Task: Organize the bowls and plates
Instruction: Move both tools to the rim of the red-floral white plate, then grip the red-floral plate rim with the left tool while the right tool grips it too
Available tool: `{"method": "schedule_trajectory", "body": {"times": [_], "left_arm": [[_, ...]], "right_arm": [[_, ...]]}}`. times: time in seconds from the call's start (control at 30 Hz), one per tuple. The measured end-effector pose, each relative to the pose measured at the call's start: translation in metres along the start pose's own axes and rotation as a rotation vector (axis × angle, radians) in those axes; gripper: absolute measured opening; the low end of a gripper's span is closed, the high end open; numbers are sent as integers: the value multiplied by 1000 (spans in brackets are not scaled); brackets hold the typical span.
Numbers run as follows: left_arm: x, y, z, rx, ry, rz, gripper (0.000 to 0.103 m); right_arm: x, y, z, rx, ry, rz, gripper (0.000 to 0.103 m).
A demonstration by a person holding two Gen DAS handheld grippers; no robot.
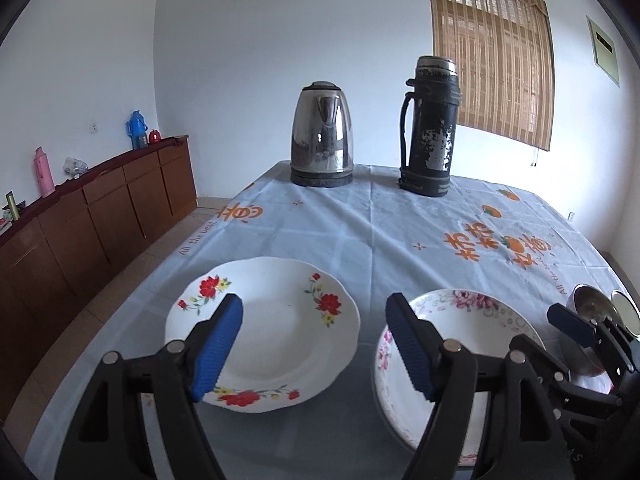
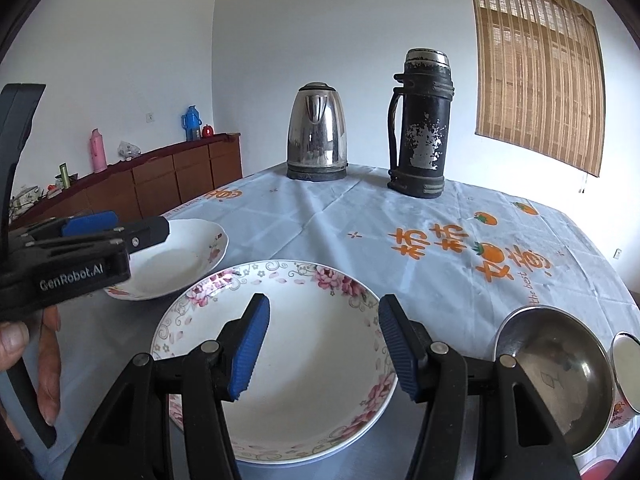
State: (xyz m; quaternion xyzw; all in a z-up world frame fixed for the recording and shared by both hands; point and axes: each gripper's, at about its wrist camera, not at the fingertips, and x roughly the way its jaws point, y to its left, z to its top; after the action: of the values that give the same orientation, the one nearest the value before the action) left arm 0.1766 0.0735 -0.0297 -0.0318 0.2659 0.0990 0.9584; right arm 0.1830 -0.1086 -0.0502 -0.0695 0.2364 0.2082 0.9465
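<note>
A table draped in a pale blue-grey tablecloth [image 1: 340, 220] printed with orange characters and persimmons fills the scene. At its far edge stands a rounded stainless steel electric kettle [image 1: 322, 134], which serves as the landmark here. Just beside the kettle, to its right, stands a tall black vacuum flask [image 1: 430, 128] with worn, flaking paint and a side handle.

Nearer than the kettle and slightly to its left lies a white scalloped plate with red flowers [image 1: 280, 328], flat on the cloth. Nearer than the kettle and to its right lies a white deep plate with a pink peony border [image 2: 304, 360], close beside the red-flowered plate but apart from it. Further right again sits a shiny round steel bowl [image 2: 556, 376], and at the picture's edge, a small white floral cup [image 2: 626, 376], only partly seen.

The left gripper [image 1: 314, 340] hovers above the red-flowered plate, its blue-padded fingers [image 1: 218, 348] spread wide with nothing between them. The right gripper [image 2: 322, 344] hovers above the peony plate, its blue-padded fingers [image 2: 250, 348] also parted and pinching nothing. A person's hand [image 2: 28, 356] holds the left gripper's handle.

Left of the kettle, along the white wall, runs a brown wooden sideboard [image 1: 100, 208] carrying a pink flask [image 1: 43, 171] and a blue flask [image 1: 137, 129].
</note>
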Motion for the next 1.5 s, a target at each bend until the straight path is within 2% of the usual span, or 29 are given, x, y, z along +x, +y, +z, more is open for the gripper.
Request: {"method": "schedule_trajectory", "body": {"times": [0.07,0.13,0.2,0.27,0.47,0.53,0.67,0.77,0.9,1.07,1.13,1.37,1.5], "left_arm": [[-2,14,7,-1,-18,30,77],[0,30,13,-3,-36,72,88],[6,47,17,-3,-53,132,93],[17,65,18,-10,-40,180,93],[47,116,9,-97,12,239,93],[56,126,2,-131,27,237,93],[69,132,-5,-192,80,149,93],[67,123,-6,-155,68,147,93],[72,122,-9,-165,101,119,92],[73,116,-12,-128,123,110,89],[74,116,-13,-121,128,110,87],[77,118,-14,-131,142,107,81],[79,118,-14,-135,154,99,73]], "right_arm": [[-1,3,0,-13,-11,7,59],[-4,4,1,-13,-29,15,59],[-5,4,1,-8,-37,19,59],[-4,3,1,2,-38,25,59],[0,2,3,43,-14,55,59],[1,6,6,46,6,70,59],[-1,26,20,11,11,78,59],[8,46,28,-25,29,84,56],[29,70,37,-44,95,110,43],[61,90,47,-34,192,132,42],[73,95,51,-26,218,137,38],[105,104,59,-10,298,72,38],[123,107,61,-16,360,53,38]]}}
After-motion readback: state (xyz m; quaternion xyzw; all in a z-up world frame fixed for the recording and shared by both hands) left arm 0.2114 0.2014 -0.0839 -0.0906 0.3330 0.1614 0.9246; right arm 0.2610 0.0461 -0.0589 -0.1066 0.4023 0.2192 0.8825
